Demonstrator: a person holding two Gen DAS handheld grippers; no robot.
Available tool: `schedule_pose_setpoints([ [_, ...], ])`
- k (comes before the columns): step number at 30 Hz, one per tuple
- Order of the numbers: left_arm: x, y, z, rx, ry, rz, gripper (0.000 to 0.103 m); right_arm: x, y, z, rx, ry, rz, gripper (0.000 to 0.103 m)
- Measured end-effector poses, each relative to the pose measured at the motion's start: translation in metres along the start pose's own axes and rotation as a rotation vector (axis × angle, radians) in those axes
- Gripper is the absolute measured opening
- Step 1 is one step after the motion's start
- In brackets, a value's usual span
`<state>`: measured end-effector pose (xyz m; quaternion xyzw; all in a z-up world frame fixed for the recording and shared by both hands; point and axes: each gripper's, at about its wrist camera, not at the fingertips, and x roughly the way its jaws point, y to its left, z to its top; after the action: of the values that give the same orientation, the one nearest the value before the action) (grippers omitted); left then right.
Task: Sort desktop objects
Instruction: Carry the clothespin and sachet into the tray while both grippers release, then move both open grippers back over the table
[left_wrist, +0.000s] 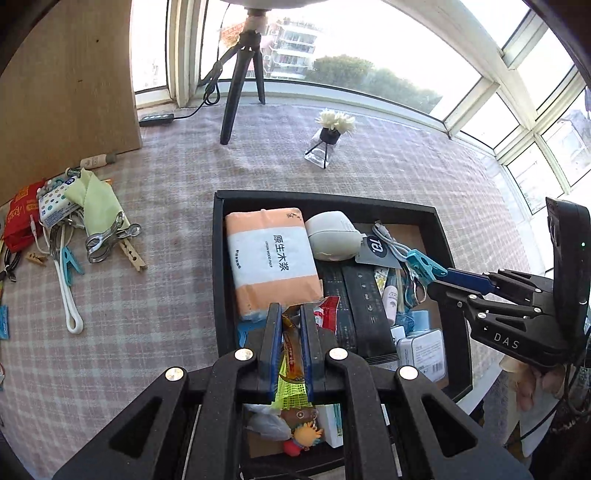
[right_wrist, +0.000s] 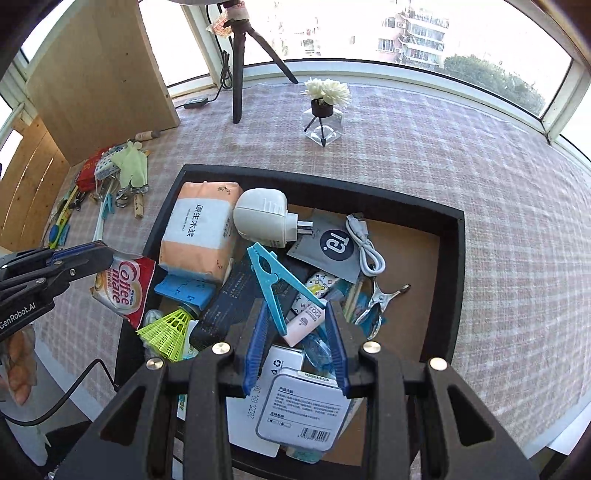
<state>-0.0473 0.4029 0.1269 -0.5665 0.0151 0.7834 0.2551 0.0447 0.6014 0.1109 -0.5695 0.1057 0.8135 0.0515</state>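
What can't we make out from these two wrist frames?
- Red-and-white Coffee mate sachet: in the left wrist view it shows only edge-on, squeezed inside the left hand-held gripper.
- Blue plastic clothespin: in the right wrist view its tail is hidden behind the right hand-held gripper.
- Black cardboard box: in both views the floor is mostly buried under clutter.
- Pile beside the light green cloth: cut off by the left wrist view's left edge.

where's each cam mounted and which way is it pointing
Left wrist: sits on the left gripper, looks steeply down over the black box; its fingers pinch a Coffee mate sachet; the right gripper shows too, holding a blue clothespin.
Right wrist: sits on the right gripper, also looking down into the box; the left gripper enters at left.
Shared: box, tissue pack, flower vase, tripod.
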Motion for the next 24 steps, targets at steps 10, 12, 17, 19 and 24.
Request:
schedule_pose_setpoints([
  [10, -0.007, -0.016, -0.006, 0.093, -0.013, 0.092, 0.056, -0.016, -0.001, -0.017, 0.071, -0.02, -0.03, 0.045],
  [12, -0.013, -0.009, -0.009, 0.089, -0.023, 0.107, 0.056, -0.019, 0.009, -0.018, 0.064, -0.023, -0.03, 0.045],
  [17, -0.032, 0.012, -0.022, 0.071, -0.05, 0.129, 0.056, -0.028, 0.044, -0.02, 0.035, -0.057, -0.035, 0.046],
  [19, -0.039, 0.022, -0.029, 0.069, -0.059, 0.139, 0.057, -0.031, 0.06, -0.021, 0.026, -0.073, -0.019, 0.046],
  [24, -0.06, 0.053, -0.047, 0.03, -0.097, 0.179, 0.065, -0.033, 0.11, -0.028, -0.014, -0.113, 0.009, 0.048],
])
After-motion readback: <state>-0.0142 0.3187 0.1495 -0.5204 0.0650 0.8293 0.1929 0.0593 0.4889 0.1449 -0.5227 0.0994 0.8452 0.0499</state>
